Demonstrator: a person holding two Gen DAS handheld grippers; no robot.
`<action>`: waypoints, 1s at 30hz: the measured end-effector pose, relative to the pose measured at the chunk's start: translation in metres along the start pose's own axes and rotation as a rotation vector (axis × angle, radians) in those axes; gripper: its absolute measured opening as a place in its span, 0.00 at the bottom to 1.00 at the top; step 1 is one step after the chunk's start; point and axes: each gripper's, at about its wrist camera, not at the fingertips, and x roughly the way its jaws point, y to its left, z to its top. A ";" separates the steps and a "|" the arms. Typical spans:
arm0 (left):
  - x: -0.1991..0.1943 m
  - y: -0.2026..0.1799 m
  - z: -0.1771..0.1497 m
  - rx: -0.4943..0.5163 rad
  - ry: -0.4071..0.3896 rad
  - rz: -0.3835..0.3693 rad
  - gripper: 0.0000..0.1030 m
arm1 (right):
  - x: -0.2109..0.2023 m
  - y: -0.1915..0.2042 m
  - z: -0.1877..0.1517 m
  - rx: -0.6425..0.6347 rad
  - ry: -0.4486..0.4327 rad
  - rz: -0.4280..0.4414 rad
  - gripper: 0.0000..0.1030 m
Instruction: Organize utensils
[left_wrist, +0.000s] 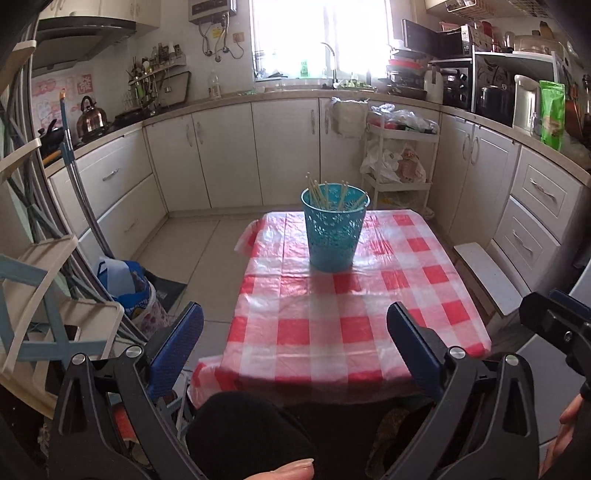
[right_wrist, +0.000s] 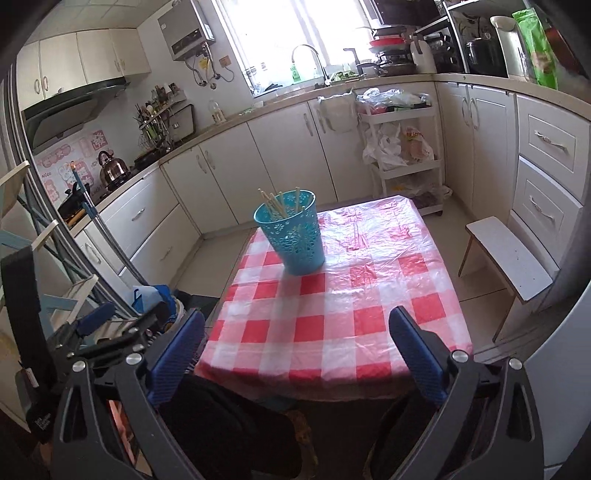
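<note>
A turquoise perforated cup (left_wrist: 334, 230) stands upright at the far middle of the table (left_wrist: 325, 325) with the red and white checked cloth. Several wooden chopsticks (left_wrist: 325, 194) stand inside it. The cup also shows in the right wrist view (right_wrist: 293, 236) toward the table's far left, with the chopsticks (right_wrist: 279, 205) in it. My left gripper (left_wrist: 295, 325) is open and empty, held above the table's near edge. My right gripper (right_wrist: 297, 328) is open and empty, also back at the near edge. The right gripper's body (left_wrist: 554, 325) shows at the left view's right side.
White kitchen cabinets (left_wrist: 229, 155) ring the room. A white rolling cart (left_wrist: 400, 162) with bags stands behind the table. A small white stool (right_wrist: 509, 258) stands to the right. Folded racks and a blue bag (left_wrist: 125, 284) crowd the left floor. My knees (left_wrist: 251, 435) sit below the near edge.
</note>
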 end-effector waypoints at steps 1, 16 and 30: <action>-0.007 0.001 -0.005 -0.006 0.006 -0.015 0.93 | -0.009 0.003 -0.004 -0.002 0.007 0.002 0.93; -0.074 0.013 -0.061 -0.138 0.061 -0.037 0.93 | -0.074 0.017 -0.070 -0.013 0.017 -0.068 0.93; -0.101 0.030 -0.071 -0.201 -0.008 -0.010 0.93 | -0.092 0.025 -0.082 -0.038 0.002 -0.061 0.93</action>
